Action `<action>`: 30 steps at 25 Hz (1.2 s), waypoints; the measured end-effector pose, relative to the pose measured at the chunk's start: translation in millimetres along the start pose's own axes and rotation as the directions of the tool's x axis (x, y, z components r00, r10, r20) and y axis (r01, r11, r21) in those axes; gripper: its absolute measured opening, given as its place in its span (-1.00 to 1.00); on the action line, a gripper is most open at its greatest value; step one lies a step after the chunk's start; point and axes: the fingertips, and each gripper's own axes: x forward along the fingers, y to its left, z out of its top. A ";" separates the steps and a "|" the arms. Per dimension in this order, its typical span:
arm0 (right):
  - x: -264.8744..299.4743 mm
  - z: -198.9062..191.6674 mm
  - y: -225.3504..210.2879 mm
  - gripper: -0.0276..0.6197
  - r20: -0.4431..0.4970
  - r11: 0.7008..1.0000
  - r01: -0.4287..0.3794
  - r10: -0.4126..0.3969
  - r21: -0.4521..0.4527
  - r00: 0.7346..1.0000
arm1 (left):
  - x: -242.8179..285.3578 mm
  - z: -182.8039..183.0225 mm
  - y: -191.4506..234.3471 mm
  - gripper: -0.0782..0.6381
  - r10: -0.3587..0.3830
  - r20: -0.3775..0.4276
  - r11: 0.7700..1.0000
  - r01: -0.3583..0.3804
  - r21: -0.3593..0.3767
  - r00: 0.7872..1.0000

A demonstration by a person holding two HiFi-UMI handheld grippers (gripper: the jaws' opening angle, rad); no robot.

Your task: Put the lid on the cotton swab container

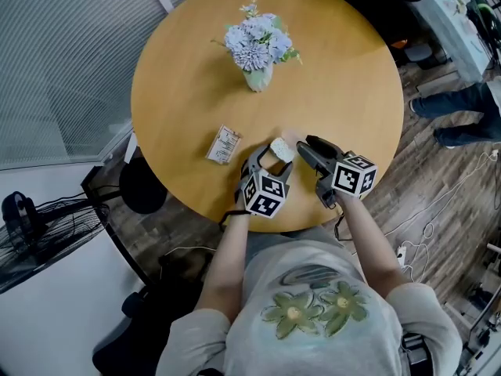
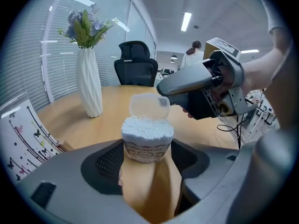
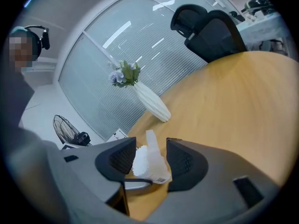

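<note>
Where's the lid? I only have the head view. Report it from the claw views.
Observer: The translucent plastic lid stands upright and open, behind the white cotton swabs that fill the small label-wrapped container.
Operator: Check the left claw's grip.
Observer: The left claw has its pads pressed against both sides of the container.
Operator: Now the right claw.
Observer: The right claw is open. Its jaws stand on either side of the lid without pinching it.
</note>
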 end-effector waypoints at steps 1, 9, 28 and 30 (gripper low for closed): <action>0.0 -0.8 -0.6 -0.30 -0.003 1.000 -0.002 0.002 0.006 1.000 | 0.1 0.1 0.0 0.10 0.000 -0.001 1.000 0.000 0.000 1.000; -2.2 -2.8 1.5 -0.66 -0.007 1.000 0.001 -0.002 -0.011 1.000 | -0.8 -0.4 0.2 0.10 0.002 -0.005 1.000 -0.002 0.001 1.000; -2.7 -7.5 16.5 -0.68 -0.070 0.974 0.012 -0.028 -0.225 0.997 | -0.5 -4.7 0.8 0.09 0.005 -0.016 1.000 -0.005 0.000 1.000; -3.0 -7.9 19.0 -0.68 -0.074 0.965 0.016 -0.037 -0.263 0.997 | -0.4 -4.3 0.6 0.09 0.005 -0.017 1.000 -0.005 0.000 1.000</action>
